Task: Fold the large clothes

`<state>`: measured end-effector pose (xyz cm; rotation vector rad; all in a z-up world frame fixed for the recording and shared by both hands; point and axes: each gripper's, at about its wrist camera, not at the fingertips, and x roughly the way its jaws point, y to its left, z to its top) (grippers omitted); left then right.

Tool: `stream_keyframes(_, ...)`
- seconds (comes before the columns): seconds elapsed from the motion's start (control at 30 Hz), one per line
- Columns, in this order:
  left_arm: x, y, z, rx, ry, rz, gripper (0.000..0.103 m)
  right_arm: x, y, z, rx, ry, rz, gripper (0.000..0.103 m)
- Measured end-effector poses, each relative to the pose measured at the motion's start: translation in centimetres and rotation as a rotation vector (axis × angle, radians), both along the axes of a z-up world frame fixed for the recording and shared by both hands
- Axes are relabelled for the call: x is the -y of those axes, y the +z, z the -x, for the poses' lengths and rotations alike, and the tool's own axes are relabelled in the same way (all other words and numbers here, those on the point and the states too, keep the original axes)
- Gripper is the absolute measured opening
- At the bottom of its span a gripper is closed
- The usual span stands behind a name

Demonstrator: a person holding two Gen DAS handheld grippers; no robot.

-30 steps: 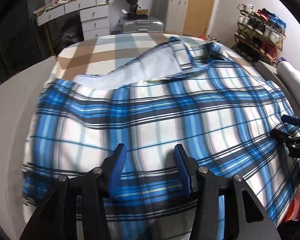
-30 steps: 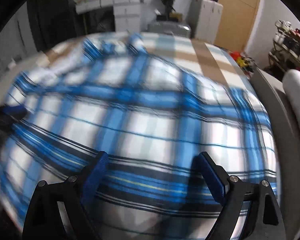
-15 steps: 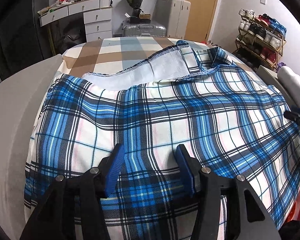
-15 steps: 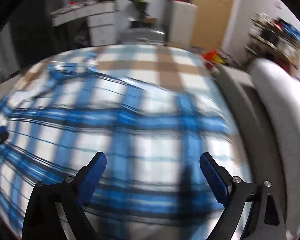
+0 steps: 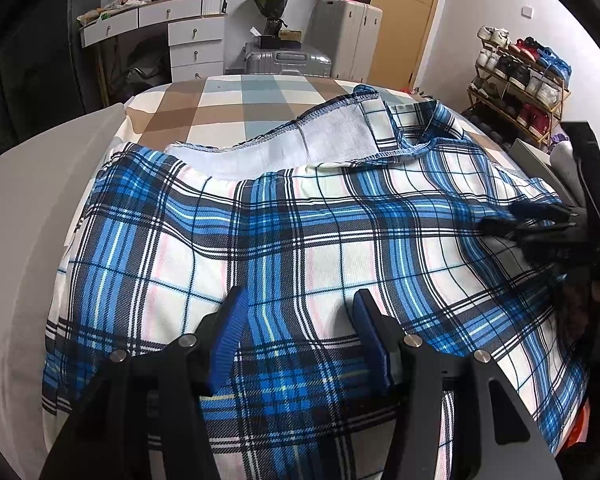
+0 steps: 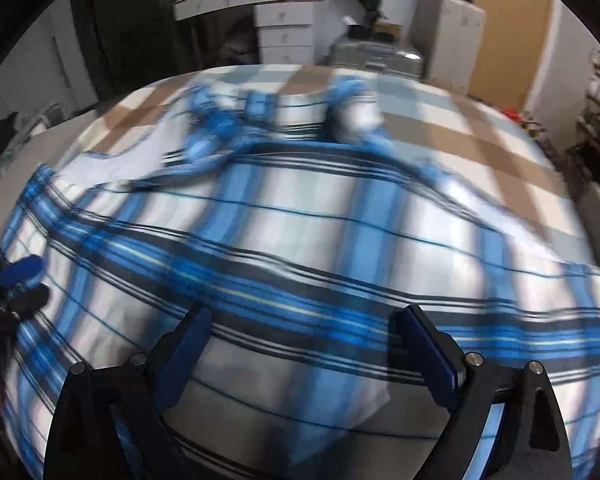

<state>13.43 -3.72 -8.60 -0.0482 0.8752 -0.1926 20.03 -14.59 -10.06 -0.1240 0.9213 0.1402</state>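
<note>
The blue plaid shirt (image 5: pixel 300 240) lies spread over a checked bedspread (image 5: pixel 228 100), directly ahead of and beneath both grippers, its width running crosswise to their fingers and its collar end at the far side, where a flap is turned back to show the pale inside (image 5: pixel 292 148). The left gripper (image 5: pixel 296 316) hangs just above the near part of the cloth with its jaws parted to a moderate gap and nothing between them; plaid shows flat and unpinched in that gap. The right gripper (image 6: pixel 300 332) is spread wider, also empty, over the near hem on its own side (its view is smeared by motion, so whether the pads touch the fabric cannot be told). In the left wrist view the right gripper shows low at the shirt's right edge, and in the right wrist view the left one sits at the far left, so each tool has its own side of the near edge within reach. The likely next step is to grasp that near edge, and neither hand looks clearly nearer.
</note>
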Motion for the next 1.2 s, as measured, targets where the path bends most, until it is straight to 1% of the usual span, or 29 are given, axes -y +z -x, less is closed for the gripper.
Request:
stream_keyframes(0.13,0.0,0.0,0.0,0.000,0.000,0.000,0.049,7.8,-0.1,0.0,-0.016,-0.200,0.003,0.096)
stream_keyframes(0.23,0.0,0.0,0.0,0.000,0.000,0.001,0.050,11.8,0.1,1.0,-0.017,-0.278,-0.062,0.096)
stream_keyframes(0.27,0.0,0.0,0.0,0.000,0.000,0.000,0.050,12.2,0.4,1.1,-0.016,-0.297,-0.061,0.096)
stream_keyframes(0.3,0.0,0.0,0.0,0.000,0.001,0.000,0.050,12.3,0.7,1.5,-0.017,-0.328,-0.028,0.095)
stream_keyframes(0.33,0.0,0.0,0.0,0.000,0.001,0.000,0.050,12.0,1.1,2.1,-0.008,-0.333,-0.006,0.095)
stream_keyframes(0.37,0.1,0.0,-0.1,0.000,0.001,-0.002,0.050,11.0,1.7,3.0,0.014,-0.300,0.005,0.095)
stream_keyframes(0.43,0.0,0.0,-0.1,-0.001,0.000,-0.004,0.050,8.5,2.6,4.7,0.035,-0.190,-0.024,0.095)
stream_keyframes(0.53,0.2,0.0,0.0,0.000,-0.001,-0.009,0.050,4.8,2.7,6.6,0.020,-0.033,-0.066,0.095)
stream_keyframes(0.6,0.2,0.0,0.0,0.000,-0.002,-0.012,0.050,1.5,1.9,6.8,-0.009,0.048,-0.046,0.095)
stream_keyframes(0.7,0.2,0.0,0.0,0.000,-0.002,-0.008,0.050,-1.9,0.8,7.0,-0.016,0.122,-0.012,0.096)
stream_keyframes(0.73,0.2,0.0,0.0,0.000,-0.002,-0.005,0.050,-2.5,0.3,7.0,-0.014,0.130,0.029,0.096)
stream_keyframes(0.77,0.1,0.0,0.0,0.000,-0.002,-0.003,0.051,-2.6,-0.1,7.1,-0.006,0.137,0.045,0.096)
stream_keyframes(0.83,0.2,0.0,0.0,0.000,-0.003,-0.005,0.051,-1.5,-0.2,7.4,-0.001,0.144,0.035,0.096)
stream_keyframes(0.9,0.2,0.0,0.0,-0.001,-0.004,-0.007,0.051,0.8,-0.1,7.6,-0.002,0.103,0.019,0.096)
stream_keyframes(0.97,0.1,0.0,0.0,-0.001,-0.005,-0.004,0.051,4.1,0.0,8.1,-0.005,0.022,-0.008,0.096)
stream_keyframes(1.03,0.1,0.0,-0.1,-0.001,-0.007,-0.003,0.052,7.4,0.1,8.8,-0.004,-0.083,-0.029,0.097)
stream_keyframes(1.1,0.1,0.0,-0.1,-0.002,-0.010,-0.001,0.053,10.7,-0.2,9.9,0.012,-0.242,0.023,0.098)
stream_keyframes(1.13,0.1,0.0,-0.1,-0.001,-0.011,-0.002,0.053,11.9,-0.4,10.3,0.010,-0.294,0.000,0.103)
stream_keyframes(1.2,0.1,0.0,-0.2,-0.002,-0.012,-0.003,0.053,14.1,-0.8,11.4,0.005,-0.348,-0.144,0.103)
